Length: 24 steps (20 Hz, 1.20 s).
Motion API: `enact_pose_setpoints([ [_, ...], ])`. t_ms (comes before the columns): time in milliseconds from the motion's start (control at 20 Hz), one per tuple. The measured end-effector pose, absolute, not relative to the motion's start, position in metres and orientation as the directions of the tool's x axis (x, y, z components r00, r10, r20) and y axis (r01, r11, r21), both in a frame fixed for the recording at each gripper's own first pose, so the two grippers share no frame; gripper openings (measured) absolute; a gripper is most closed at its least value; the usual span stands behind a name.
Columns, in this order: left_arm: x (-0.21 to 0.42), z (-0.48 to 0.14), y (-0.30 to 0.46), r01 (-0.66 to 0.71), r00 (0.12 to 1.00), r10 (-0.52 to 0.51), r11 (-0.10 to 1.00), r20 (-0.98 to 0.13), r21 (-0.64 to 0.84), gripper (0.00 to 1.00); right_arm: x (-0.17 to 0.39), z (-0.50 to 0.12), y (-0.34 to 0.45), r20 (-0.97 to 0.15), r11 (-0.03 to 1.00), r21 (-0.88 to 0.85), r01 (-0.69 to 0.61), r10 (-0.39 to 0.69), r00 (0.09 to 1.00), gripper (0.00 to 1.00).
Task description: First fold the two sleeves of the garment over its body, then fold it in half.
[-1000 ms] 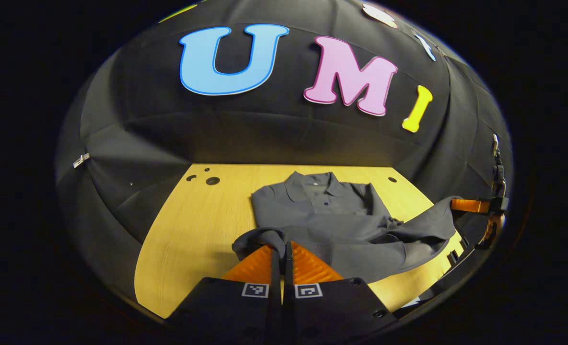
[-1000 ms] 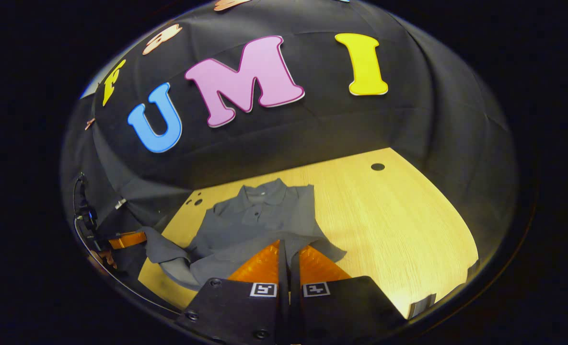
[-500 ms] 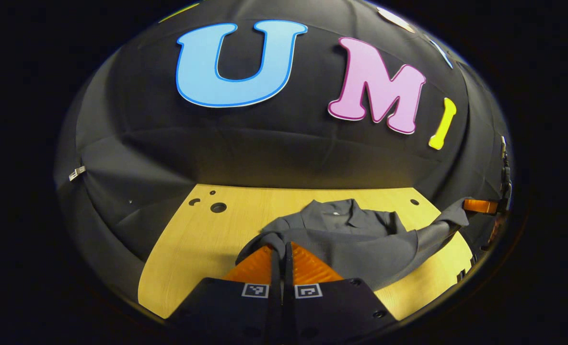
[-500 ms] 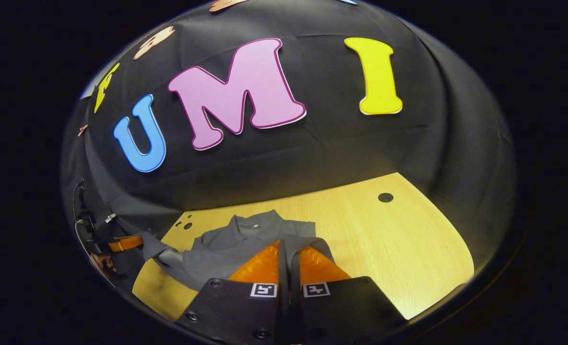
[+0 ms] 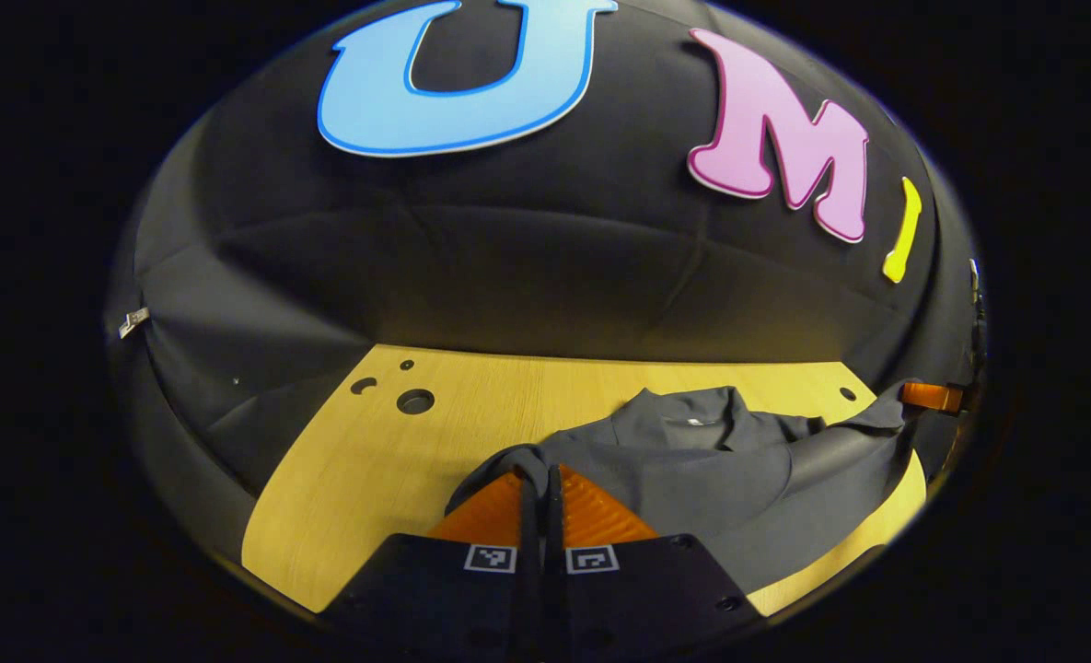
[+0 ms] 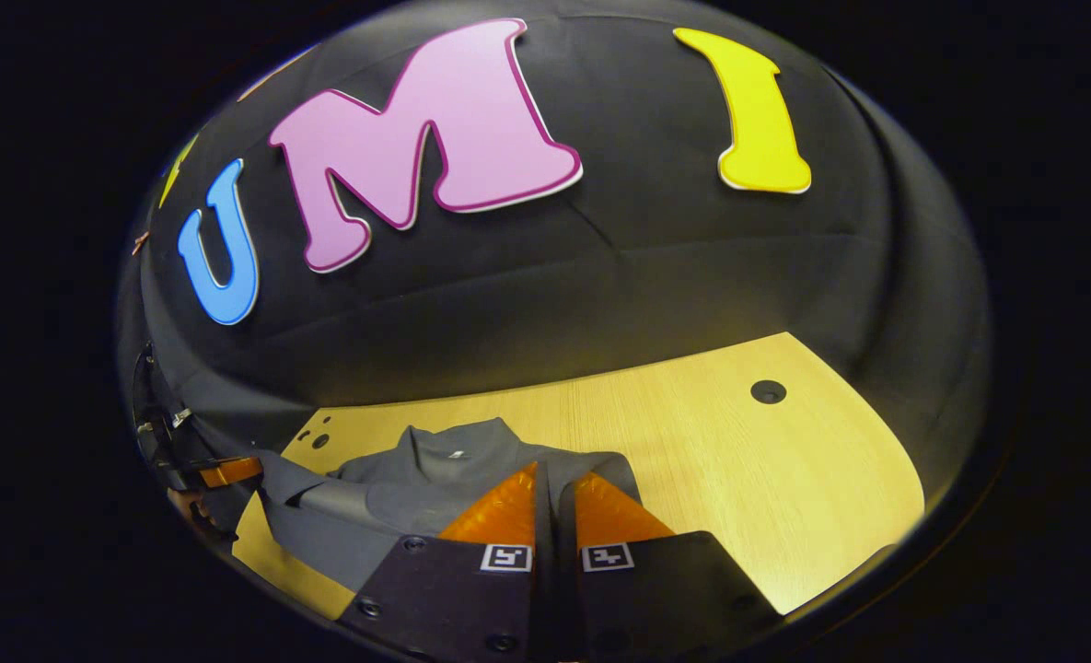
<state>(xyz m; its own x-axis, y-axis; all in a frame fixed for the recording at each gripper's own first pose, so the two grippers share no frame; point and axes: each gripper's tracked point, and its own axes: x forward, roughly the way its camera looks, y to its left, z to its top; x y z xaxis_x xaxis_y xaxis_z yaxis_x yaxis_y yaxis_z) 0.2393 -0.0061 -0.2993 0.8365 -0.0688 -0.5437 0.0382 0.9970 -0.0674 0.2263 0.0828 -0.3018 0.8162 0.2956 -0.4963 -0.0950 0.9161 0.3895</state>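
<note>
The left gripper (image 5: pixel 538 479) was clamped on the near left corner of the grey garment (image 5: pixel 692 470), both fingers pressed together with a fold of cloth pinched between them. The right gripper (image 6: pixel 548 483) gripped the near right corner the same way, its fingers closed on the hem. Between the two, the near edge of the garment was lifted off the wooden table (image 5: pixel 370 460) and carried over the body toward the collar (image 5: pixel 692 419), which lay flat at the far side, close to the booth wall. The raised cloth sagged in a broad sheet between the grippers.

In the left gripper view, the right gripper appeared at the far right edge, with the cloth drawn up to it; in the right gripper view, the left gripper stood at the far left edge, and something dim beneath it was possibly the hand holding it. The sleeves were hidden, seemingly under the lifted cloth. Bare table stretched to the right of the garment, with a small round hole (image 6: pixel 768 391) near its far edge.
</note>
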Motion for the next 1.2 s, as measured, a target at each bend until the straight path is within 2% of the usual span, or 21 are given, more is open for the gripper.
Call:
enact_pose_setpoints([
  [250, 0.276, -0.335, -0.013, 0.036, 0.841, -0.045, 0.999, -0.539, -0.026, 0.05, 0.254, -0.348, 0.091, -0.511, 0.926, 0.369, -0.083, 0.277, 0.814, 0.05],
  [450, 0.307, -0.349, -0.022, 0.079, 0.855, -0.035, 0.995, -0.517, 0.062, 0.05, 0.270, -0.390, 0.094, -0.541, 0.935, 0.349, -0.067, 0.259, 0.800, 0.05],
  [550, 0.315, -0.364, -0.026, 0.095, 0.844, -0.027, 0.991, -0.536, 0.099, 0.05, 0.275, -0.410, 0.093, -0.568, 0.938, 0.344, -0.039, 0.241, 0.787, 0.05],
  [600, 0.316, -0.373, -0.026, 0.099, 0.835, -0.020, 0.989, -0.550, 0.114, 0.09, 0.278, -0.417, 0.092, -0.581, 0.935, 0.353, -0.016, 0.232, 0.780, 0.05],
  [650, 0.319, -0.380, -0.027, 0.098, 0.829, -0.011, 0.987, -0.559, 0.126, 0.05, 0.279, -0.421, 0.093, -0.588, 0.935, 0.355, -0.003, 0.226, 0.777, 0.05],
  [800, 0.322, -0.400, -0.026, 0.084, 0.813, 0.018, 0.985, -0.582, 0.148, 0.06, 0.281, -0.440, 0.096, -0.620, 0.938, 0.345, 0.016, 0.215, 0.755, 0.05],
  [900, 0.321, -0.407, -0.022, 0.072, 0.803, 0.047, 0.982, -0.595, 0.175, 0.09, 0.280, -0.448, 0.097, -0.640, 0.937, 0.347, 0.036, 0.209, 0.740, 0.06],
  [1050, 0.320, -0.406, -0.026, 0.072, 0.807, 0.044, 0.982, -0.588, 0.172, 0.22, 0.278, -0.449, 0.091, -0.657, 0.939, 0.338, 0.058, 0.191, 0.729, 0.15],
  [1100, 0.320, -0.404, -0.026, 0.065, 0.808, 0.042, 0.985, -0.587, 0.161, 0.34, 0.276, -0.449, 0.089, -0.663, 0.939, 0.337, 0.064, 0.188, 0.725, 0.21],
  [1200, 0.314, -0.402, -0.033, 0.070, 0.803, 0.006, 0.992, -0.597, 0.105, 0.59, 0.276, -0.440, 0.086, -0.654, 0.942, 0.331, 0.057, 0.186, 0.733, 0.56],
])
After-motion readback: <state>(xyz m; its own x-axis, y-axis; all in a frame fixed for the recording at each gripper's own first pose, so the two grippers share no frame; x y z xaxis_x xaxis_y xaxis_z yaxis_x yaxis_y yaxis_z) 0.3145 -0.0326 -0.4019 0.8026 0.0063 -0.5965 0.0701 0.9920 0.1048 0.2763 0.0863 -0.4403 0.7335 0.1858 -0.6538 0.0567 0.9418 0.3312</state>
